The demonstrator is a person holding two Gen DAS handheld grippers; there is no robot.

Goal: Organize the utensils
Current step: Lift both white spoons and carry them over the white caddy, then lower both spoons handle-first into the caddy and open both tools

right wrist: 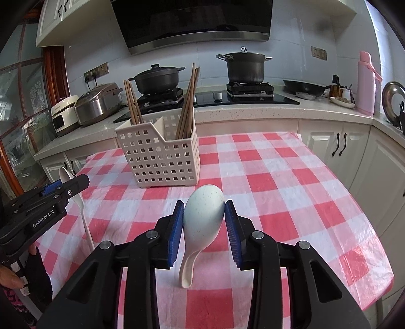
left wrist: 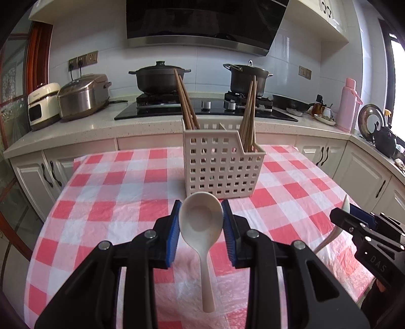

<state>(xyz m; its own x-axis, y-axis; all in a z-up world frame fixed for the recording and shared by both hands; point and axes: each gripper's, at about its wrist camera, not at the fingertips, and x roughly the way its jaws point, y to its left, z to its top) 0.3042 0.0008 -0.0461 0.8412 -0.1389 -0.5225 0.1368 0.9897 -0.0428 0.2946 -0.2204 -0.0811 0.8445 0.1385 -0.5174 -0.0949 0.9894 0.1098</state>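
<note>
White spoon (left wrist: 200, 222) being pinched by left gripper (left wrist: 201, 217), pale blue spoon (right wrist: 203, 215) (bowl facing away) being pinched by right gripper (right wrist: 204, 217), perforated basket (left wrist: 217, 164) sitting beyond on checked cloth (left wrist: 114, 202).

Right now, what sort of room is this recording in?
A home kitchen, most likely: two pots on a gas hob under a range hood, a rice cooker on the counter, and a checked tablecloth on the table.
</note>
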